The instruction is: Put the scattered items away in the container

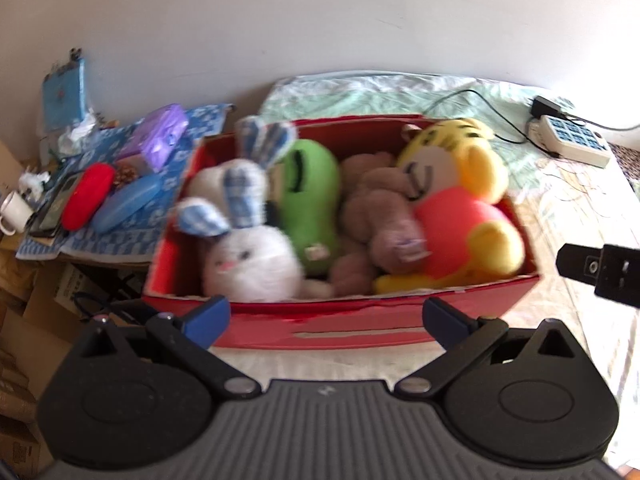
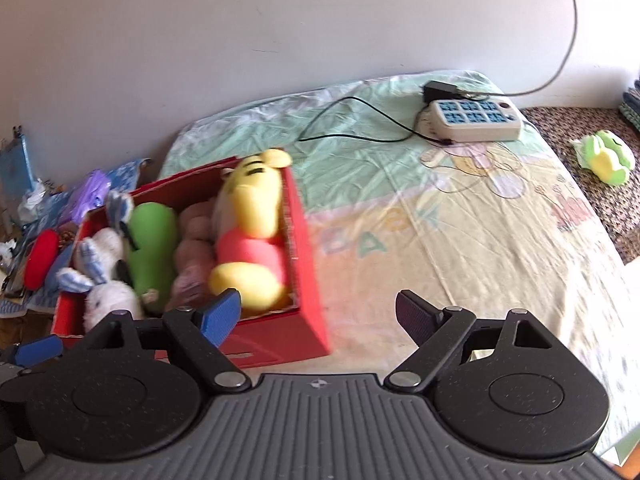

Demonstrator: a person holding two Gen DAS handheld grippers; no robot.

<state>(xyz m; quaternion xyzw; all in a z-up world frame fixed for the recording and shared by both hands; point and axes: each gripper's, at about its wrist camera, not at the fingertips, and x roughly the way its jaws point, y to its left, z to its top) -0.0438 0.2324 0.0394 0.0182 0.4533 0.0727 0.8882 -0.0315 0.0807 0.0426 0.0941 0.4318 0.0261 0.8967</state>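
A red box (image 1: 360, 326) (image 2: 308, 264) stands on the bed and holds a white rabbit plush (image 1: 248, 256) (image 2: 106, 296), a green plush (image 1: 312, 196) (image 2: 154, 240), a brown plush (image 1: 372, 216) (image 2: 192, 256) and a yellow tiger plush (image 1: 460, 200) (image 2: 252, 224). My left gripper (image 1: 326, 320) is open and empty, just in front of the box's near wall. My right gripper (image 2: 318, 314) is open and empty at the box's right near corner; its body (image 1: 600, 272) shows at the right in the left wrist view. A small green-yellow plush (image 2: 606, 156) lies far right.
A power strip (image 1: 572, 138) (image 2: 474, 120) with cables lies at the back of the bed sheet (image 2: 460, 240). A cluttered side table (image 1: 100, 200) to the left carries a red case (image 1: 86, 194), a blue case (image 1: 128, 202), a purple packet (image 1: 160, 136) and a mug (image 1: 14, 212).
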